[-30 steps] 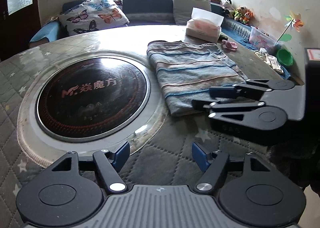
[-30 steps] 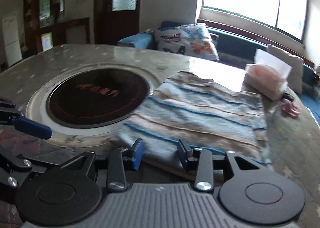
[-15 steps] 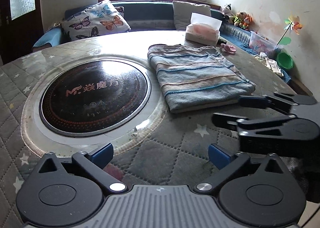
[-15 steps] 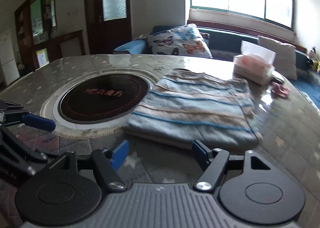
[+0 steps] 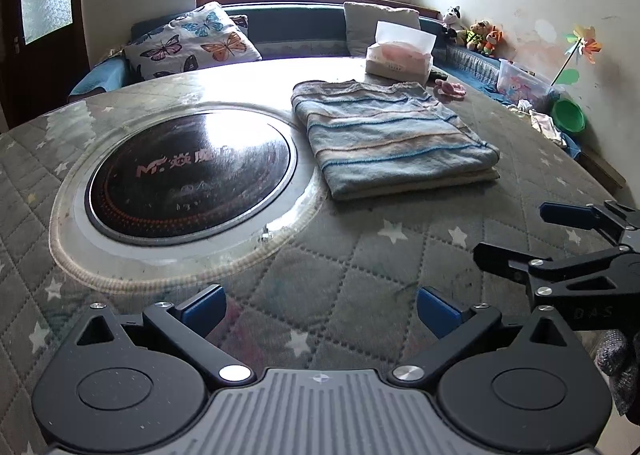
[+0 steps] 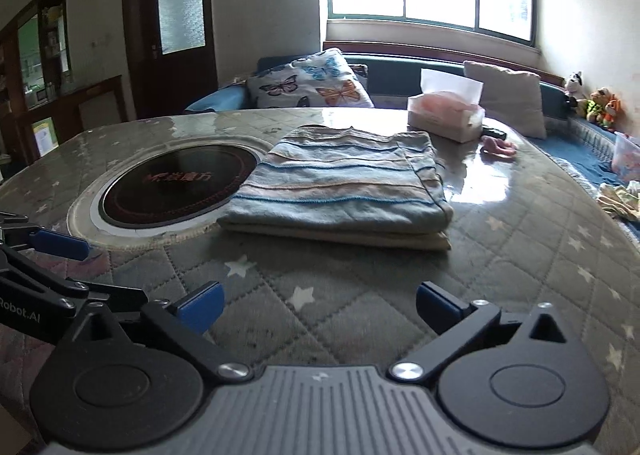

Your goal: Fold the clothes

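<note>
A blue and beige striped garment (image 5: 392, 135) lies folded in a flat rectangle on the round quilted table (image 5: 360, 275); it also shows in the right wrist view (image 6: 340, 191). My left gripper (image 5: 318, 307) is open and empty, over the table's near edge, well short of the garment. My right gripper (image 6: 318, 305) is open and empty, also back from the garment. The right gripper shows at the right of the left wrist view (image 5: 516, 233). The left gripper shows at the left of the right wrist view (image 6: 76, 267).
A round black hotplate (image 5: 188, 171) sits in the table's middle, left of the garment. A tissue box (image 5: 400, 55) and a small pink thing (image 5: 450, 87) lie beyond the garment. A bench with pillows (image 5: 192, 39) and toys runs behind.
Both grippers have pulled back from the garment toward the table's near edge and opened wider. The folded garment lies still where it was let go.
</note>
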Available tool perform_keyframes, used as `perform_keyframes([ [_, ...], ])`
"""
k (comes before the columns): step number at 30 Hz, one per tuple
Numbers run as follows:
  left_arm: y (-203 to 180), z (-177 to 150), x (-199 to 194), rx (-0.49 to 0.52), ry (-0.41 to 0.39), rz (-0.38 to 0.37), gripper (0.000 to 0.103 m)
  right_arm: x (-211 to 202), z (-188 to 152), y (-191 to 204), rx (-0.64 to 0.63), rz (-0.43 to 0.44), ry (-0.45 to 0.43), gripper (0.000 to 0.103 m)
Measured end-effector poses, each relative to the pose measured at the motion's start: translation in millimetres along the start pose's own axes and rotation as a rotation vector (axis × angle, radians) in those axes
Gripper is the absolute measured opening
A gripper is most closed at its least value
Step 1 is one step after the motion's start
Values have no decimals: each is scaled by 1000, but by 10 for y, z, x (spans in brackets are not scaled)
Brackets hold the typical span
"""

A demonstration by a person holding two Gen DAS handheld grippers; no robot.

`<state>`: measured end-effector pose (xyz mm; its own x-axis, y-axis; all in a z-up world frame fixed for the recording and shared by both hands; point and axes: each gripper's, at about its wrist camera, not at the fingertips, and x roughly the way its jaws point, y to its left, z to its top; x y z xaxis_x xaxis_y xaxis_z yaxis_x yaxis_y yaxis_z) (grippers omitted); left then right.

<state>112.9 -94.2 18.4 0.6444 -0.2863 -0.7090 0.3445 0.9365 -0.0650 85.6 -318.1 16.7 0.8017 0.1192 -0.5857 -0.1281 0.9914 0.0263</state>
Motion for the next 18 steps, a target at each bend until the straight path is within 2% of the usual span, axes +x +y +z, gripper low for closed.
perform_keyframes([
  [18, -108, -222, -155, 26, -12, 23, 103, -253, -235, 88, 46, -71, -13, 103],
])
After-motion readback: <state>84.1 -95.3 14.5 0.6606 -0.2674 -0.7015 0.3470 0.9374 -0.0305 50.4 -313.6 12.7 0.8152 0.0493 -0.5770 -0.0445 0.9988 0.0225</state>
